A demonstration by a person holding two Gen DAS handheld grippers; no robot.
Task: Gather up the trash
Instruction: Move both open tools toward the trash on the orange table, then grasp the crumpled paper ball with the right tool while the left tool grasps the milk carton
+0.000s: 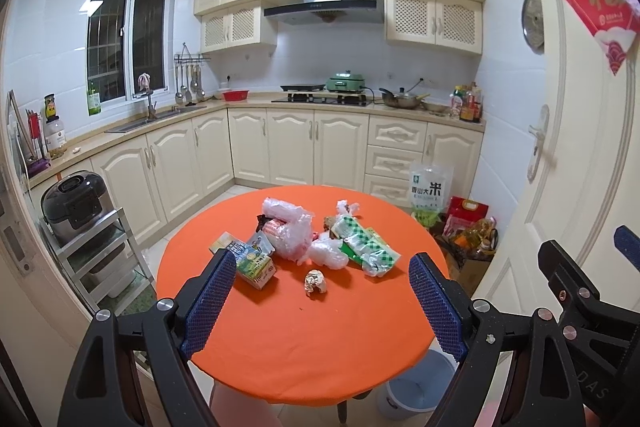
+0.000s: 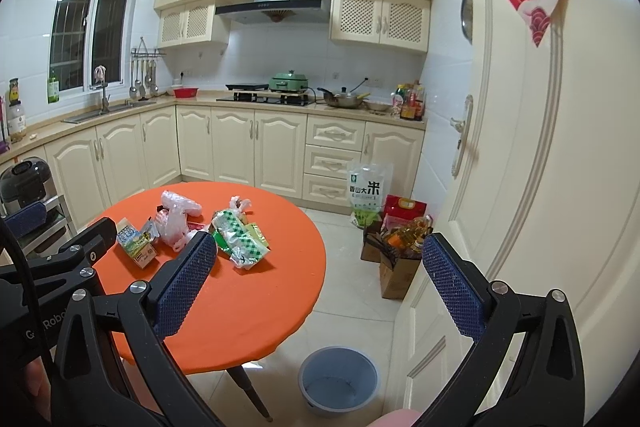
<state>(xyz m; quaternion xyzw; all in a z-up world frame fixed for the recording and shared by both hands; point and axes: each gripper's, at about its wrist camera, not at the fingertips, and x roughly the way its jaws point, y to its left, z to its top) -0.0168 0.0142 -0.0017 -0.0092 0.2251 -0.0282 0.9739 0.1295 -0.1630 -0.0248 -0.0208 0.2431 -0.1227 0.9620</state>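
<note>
Orange table (image 1: 304,339) lies below both raised, wide-open, empty grippers: left gripper (image 1: 322,301), right gripper (image 2: 320,285).

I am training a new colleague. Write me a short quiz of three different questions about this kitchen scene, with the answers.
1. True or false: the left hand-held gripper already grips the small crumpled paper ball.
2. Multiple choice: where is the round grey-blue plastic bucket? A) on the round orange-covered table B) on the tiled floor beside the table C) on the counter
3. Fill in: the green-and-white checked plastic package lies on the ____.

Key: 1 false, both hand-held grippers are open and hold nothing; 2 B; 3 table.
</note>
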